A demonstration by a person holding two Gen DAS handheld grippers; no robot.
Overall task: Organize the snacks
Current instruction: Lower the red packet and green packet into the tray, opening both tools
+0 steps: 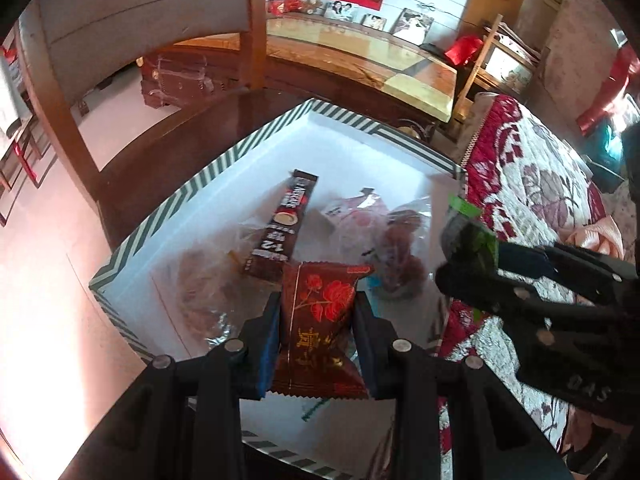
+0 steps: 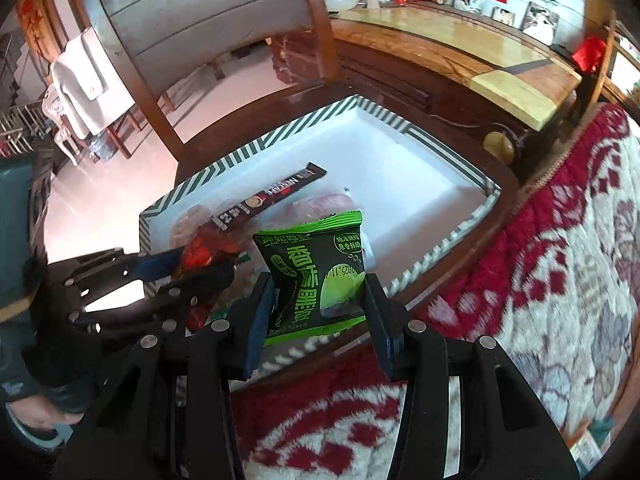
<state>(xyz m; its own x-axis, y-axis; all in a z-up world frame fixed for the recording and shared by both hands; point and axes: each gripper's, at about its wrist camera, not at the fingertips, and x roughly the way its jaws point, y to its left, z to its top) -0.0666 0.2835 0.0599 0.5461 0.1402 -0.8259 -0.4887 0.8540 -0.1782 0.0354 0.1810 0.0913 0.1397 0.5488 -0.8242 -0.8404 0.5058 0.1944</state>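
A: Box (image 1: pixel 132 240) first: white inside, striped rim, sitting on a dark wooden stand beside the bed (image 1: pixel 532 184). Where do the snacks stand against it?

B: Several lie in it already: a brown coffee stick (image 1: pixel 280 224) across the middle and clear bags (image 1: pixel 396 240) on both sides of it. Two more hang above it.

A: Held by what?

B: The left tongs (image 1: pixel 316 340) are clenched on a red packet (image 1: pixel 320 320), pads pressing its two side edges, so it hangs flat above the box's near end. The right tongs (image 2: pixel 316 312) grip a green packet (image 2: pixel 316 272) the same way, over the box's near rim on the bed side.

A: Why pinch by the edges?

B: My guess: the sealed sides give the pads something firm, and the packet's far end points into the box, so letting go should drop it in.

A: Both arriving together?

B: Looks so. In the left view the right tongs sit at the box's bed-side edge, just beside the left pair. The risk, I'd judge, is the two bumping, or the green packet landing on the rim rather than inside.
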